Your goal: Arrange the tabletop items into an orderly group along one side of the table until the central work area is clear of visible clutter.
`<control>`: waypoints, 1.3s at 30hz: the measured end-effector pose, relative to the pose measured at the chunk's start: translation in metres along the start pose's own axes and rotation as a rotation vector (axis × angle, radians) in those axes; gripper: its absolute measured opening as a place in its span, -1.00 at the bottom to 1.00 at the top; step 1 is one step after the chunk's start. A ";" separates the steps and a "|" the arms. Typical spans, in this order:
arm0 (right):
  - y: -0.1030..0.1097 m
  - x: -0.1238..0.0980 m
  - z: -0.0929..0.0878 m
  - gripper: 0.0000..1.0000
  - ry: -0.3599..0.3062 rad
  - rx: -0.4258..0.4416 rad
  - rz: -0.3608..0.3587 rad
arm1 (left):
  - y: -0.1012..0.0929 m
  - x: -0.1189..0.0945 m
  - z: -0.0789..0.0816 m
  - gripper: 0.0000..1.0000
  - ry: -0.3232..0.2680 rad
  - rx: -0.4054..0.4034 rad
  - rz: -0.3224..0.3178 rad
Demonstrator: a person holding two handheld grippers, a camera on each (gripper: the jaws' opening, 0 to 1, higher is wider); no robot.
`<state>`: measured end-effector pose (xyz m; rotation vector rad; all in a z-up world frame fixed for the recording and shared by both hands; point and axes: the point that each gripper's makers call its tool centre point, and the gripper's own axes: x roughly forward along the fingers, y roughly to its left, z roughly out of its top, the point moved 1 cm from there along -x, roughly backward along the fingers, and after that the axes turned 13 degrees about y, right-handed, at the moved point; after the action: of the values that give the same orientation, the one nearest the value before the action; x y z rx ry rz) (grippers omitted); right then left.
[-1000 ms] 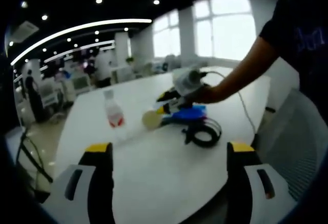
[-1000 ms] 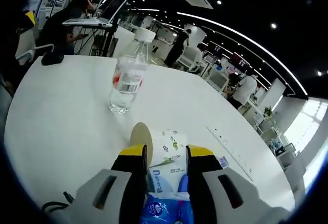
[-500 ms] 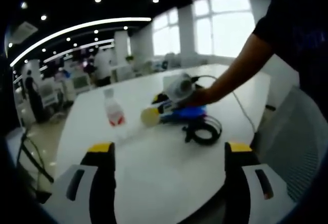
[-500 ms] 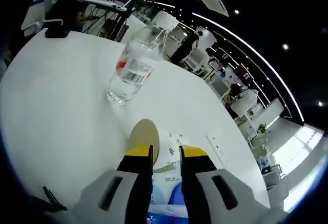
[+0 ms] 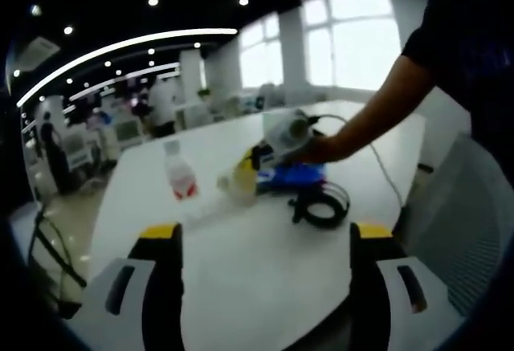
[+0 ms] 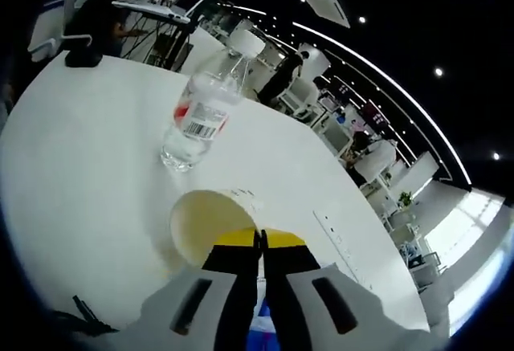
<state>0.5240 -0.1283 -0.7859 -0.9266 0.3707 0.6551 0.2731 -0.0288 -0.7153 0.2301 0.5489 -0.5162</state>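
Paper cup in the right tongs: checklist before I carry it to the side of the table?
1. Grip: right tongs shut on the rim of the pale yellow paper cup: ok.
2. Cup contents: inside looks empty in the right gripper view: ok.
3. Cup lifted off the white table: cannot tell.
4. Clear plastic water bottle with red label upright and apart from the cup: ok.
5. Left tongs open, holding nothing, free to help: ok.
6. Centre clear: black coiled cable and blue packet lie mid-table: not ok.
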 end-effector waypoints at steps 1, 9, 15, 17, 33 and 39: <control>0.000 -0.002 0.000 -0.99 -0.001 0.003 0.004 | 0.000 0.000 0.000 0.62 -0.002 -0.001 0.001; -0.002 -0.017 -0.008 -1.00 0.008 0.045 0.026 | 0.002 -0.002 0.002 0.59 -0.011 0.009 0.017; -0.003 -0.034 -0.008 -1.00 0.002 0.105 0.055 | 0.002 -0.003 0.004 0.58 -0.012 0.024 0.030; -0.004 -0.037 -0.007 -1.00 0.001 0.100 0.049 | 0.003 -0.003 0.004 0.55 -0.010 0.025 0.037; 0.023 -0.069 -0.006 -1.00 0.056 0.243 0.240 | 0.000 -0.005 0.013 0.26 -0.003 0.070 0.043; 0.036 -0.081 -0.006 -1.00 0.090 0.273 0.302 | 0.002 -0.005 0.021 0.19 -0.007 0.069 0.044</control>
<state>0.4394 -0.1463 -0.7666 -0.6451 0.6716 0.8162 0.2794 -0.0326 -0.6946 0.3050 0.5187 -0.4939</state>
